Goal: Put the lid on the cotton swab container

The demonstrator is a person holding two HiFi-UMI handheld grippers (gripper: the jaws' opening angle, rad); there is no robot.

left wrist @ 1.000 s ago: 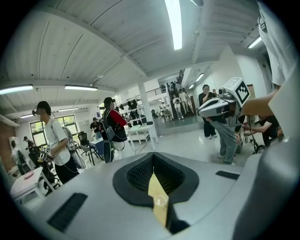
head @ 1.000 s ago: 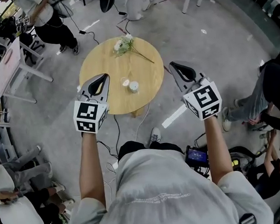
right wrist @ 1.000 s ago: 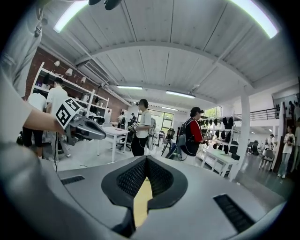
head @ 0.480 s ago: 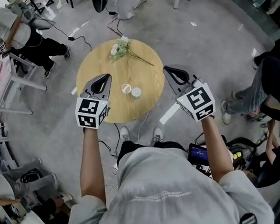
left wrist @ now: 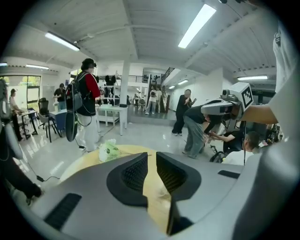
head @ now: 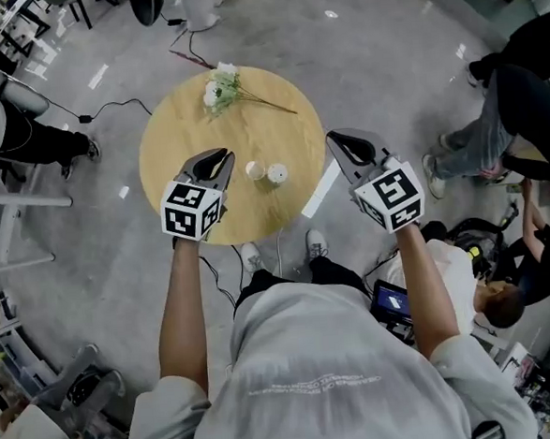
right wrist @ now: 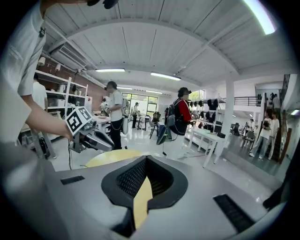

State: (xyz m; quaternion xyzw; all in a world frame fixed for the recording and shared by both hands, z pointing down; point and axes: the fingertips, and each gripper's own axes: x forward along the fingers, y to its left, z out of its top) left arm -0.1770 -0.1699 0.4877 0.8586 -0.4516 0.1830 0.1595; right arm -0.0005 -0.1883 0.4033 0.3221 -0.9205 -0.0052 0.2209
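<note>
Although both are tiny in the head view, the lid point(head: 255, 169) and cotton swab container point(head: 277, 174) show as two small round items side by side on the round wooden surface point(head: 175, 136). I cannot confirm which is which. They lie between the left gripper point(head: 224, 157) and right gripper point(head: 334, 136), nearer the left, touching neither.

Left gripper view: jaws opening, narrow gap, nothing in it. A pale blur low in the gap cannot be identified.

Right gripper view: jaw tips pressed together, empty. The gripper body blocks most of the surface.
</note>
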